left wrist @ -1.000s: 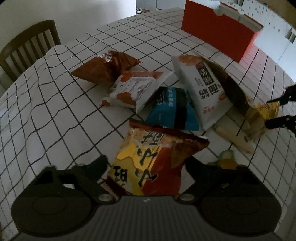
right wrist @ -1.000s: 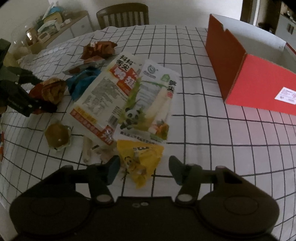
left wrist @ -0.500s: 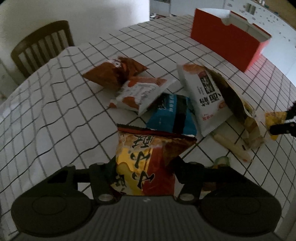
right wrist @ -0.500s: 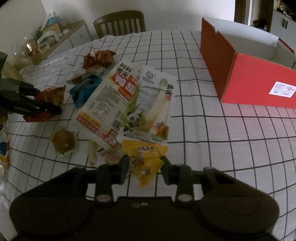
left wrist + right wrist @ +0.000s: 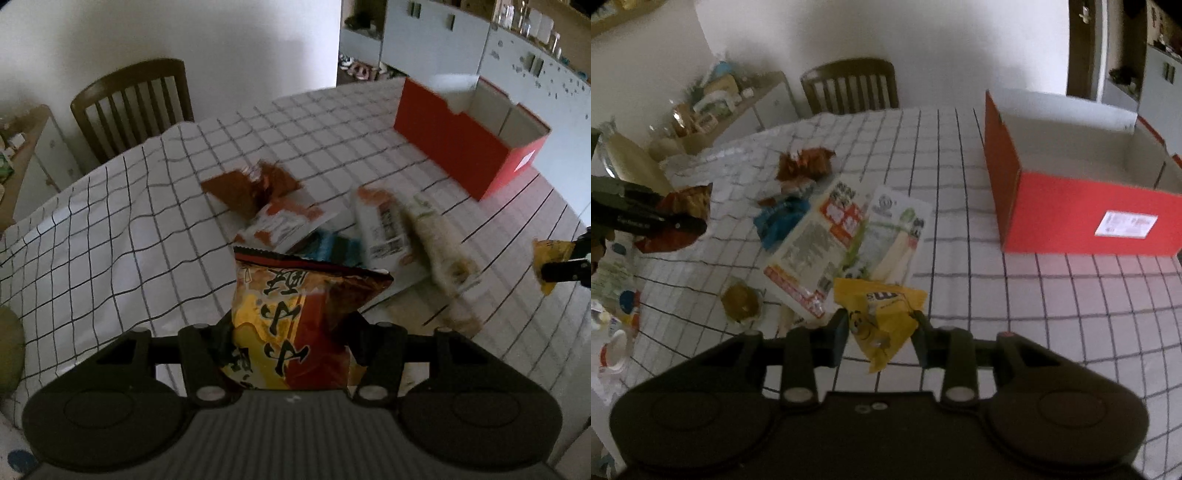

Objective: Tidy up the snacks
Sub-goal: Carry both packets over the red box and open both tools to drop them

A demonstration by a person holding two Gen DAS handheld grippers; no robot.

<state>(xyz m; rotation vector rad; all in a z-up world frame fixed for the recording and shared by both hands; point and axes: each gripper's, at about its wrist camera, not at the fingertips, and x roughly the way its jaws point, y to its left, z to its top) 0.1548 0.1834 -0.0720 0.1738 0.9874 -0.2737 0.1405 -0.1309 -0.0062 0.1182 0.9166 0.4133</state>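
— Both bags have risen off the checked-cloth worktop [image 5: 110,236] since a second ago?
— Yes. Left claw [image 5: 286,343] pinches the orange-and-red crinkled foil snack bag [image 5: 291,317]; right claw [image 5: 879,330] clamps the small yellow candy packet [image 5: 882,314], near the open red cardboard box [image 5: 1071,218].

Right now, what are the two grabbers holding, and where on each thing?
Left hand-held gripper: the orange-and-red chip bag, by its lower end. Right hand-held gripper: the yellow M&M's packet, across its middle.
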